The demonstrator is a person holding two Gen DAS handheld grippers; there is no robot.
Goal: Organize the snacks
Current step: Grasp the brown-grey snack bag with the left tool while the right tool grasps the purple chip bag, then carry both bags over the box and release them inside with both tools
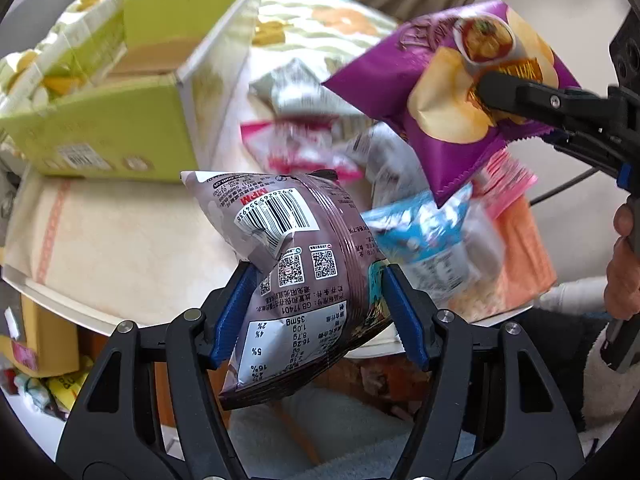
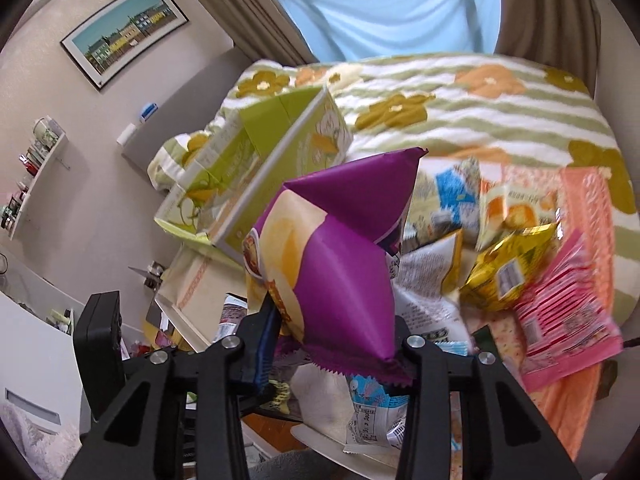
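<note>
My left gripper is shut on a brown snack bag with a barcode and holds it above the table's near edge. My right gripper is shut on a purple chip bag and holds it in the air over the snack pile. The right gripper and its purple bag also show at the upper right of the left wrist view. A green cardboard box stands open at the table's far left; it also shows in the right wrist view.
A pile of loose snack bags lies on the table: a blue and white one, a pink pack, a yellow bag. A flowered blanket lies behind. Boxes and clutter sit on the floor at left.
</note>
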